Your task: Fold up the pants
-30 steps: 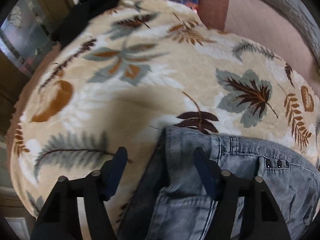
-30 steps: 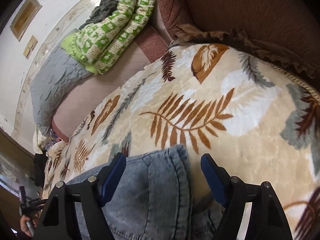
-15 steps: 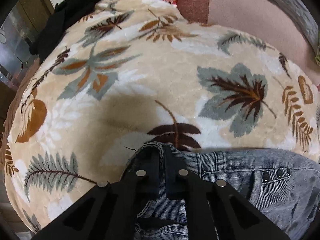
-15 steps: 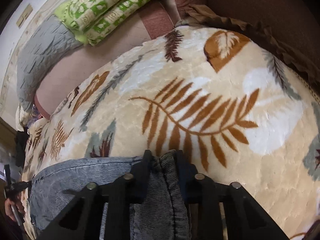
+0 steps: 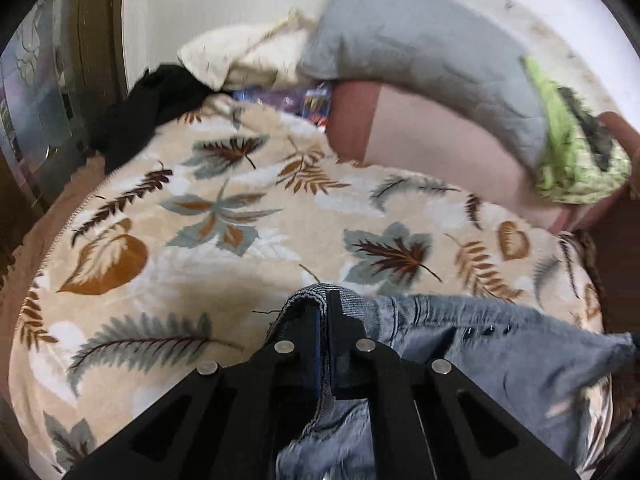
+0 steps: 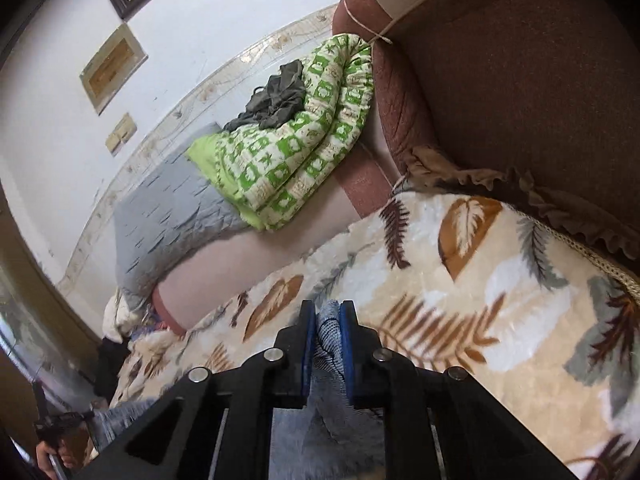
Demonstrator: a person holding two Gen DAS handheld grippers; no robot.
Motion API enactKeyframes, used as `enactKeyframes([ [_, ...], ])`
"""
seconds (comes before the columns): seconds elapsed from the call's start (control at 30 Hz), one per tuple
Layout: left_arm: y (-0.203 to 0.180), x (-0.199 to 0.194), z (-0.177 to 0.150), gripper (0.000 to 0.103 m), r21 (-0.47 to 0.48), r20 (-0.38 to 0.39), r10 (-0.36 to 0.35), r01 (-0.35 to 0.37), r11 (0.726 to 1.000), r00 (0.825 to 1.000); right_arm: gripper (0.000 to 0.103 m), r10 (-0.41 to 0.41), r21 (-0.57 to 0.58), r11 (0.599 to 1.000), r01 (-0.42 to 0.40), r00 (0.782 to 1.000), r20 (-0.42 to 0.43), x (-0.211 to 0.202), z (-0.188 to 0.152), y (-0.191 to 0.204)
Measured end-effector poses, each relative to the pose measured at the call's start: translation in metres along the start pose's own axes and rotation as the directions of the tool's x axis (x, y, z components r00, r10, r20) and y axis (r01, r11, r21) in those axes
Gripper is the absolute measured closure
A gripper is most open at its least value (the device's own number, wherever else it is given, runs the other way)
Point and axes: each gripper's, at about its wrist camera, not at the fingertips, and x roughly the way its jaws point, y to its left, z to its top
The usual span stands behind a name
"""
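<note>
Nearest, the left gripper [image 5: 323, 312] has its fingers pressed together on a corner of the blue denim pants [image 5: 500, 352]. The hem edge folds over the fingertips and a loose thread trails off to the left. From this pinch the pants stretch away to the right as a taut band above the blanket, with a row of small dark rivets visible midway along.

The right gripper [image 6: 327, 320] is likewise clamped on denim. A bunched fold of the pants [image 6: 326, 392] stands between its blue-lined pads and the rest hangs toward the camera. At the lower left of the right wrist view, a strip of the same denim leads to the other gripper held in a hand; detail there is too small to judge.

Beneath both grips lies a cream plush blanket [image 5: 240, 248] printed with brown, rust and grey leaves, covering the bed surface.

Farther back, a grey quilted pillow [image 5: 420, 52] lies against the wall, with a green-and-white patterned quilt [image 6: 296, 144] rolled beside it and a dark garment [image 6: 276, 100] resting on top of the quilt. A black cloth [image 5: 148, 112] sits at the blanket's far left corner. A brown upholstered headboard [image 6: 520, 92] borders the right side.
</note>
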Motion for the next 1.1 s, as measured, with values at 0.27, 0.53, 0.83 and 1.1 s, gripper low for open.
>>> enactKeyframes([
  [0.27,0.011,-0.099,-0.09,0.1,0.017,0.056,-0.048,0.047,0.999,0.997,0.09,-0.048,-0.154,0.988,0.031,0.993,-0.108,-0.099,-0.028,-0.022],
  [0.53,0.04,-0.102,-0.225,0.1,-0.01,-0.198,0.008,-0.01,1.0,0.98,0.09,-0.129,-0.206,0.977,0.064,0.938,-0.323,-0.149,-0.114,-0.052],
  [0.83,0.053,-0.13,-0.25,0.096,0.09,-0.225,0.221,-0.206,0.975,0.949,0.077,-0.267,-0.282,0.946,0.161,0.878,-0.396,-0.155,-0.122,-0.07],
  [1.1,0.009,-0.136,-0.223,0.096,0.126,-0.13,0.12,-0.103,0.987,0.984,0.032,-0.236,-0.202,0.965,0.169,0.895,-0.378,-0.084,-0.071,-0.036],
])
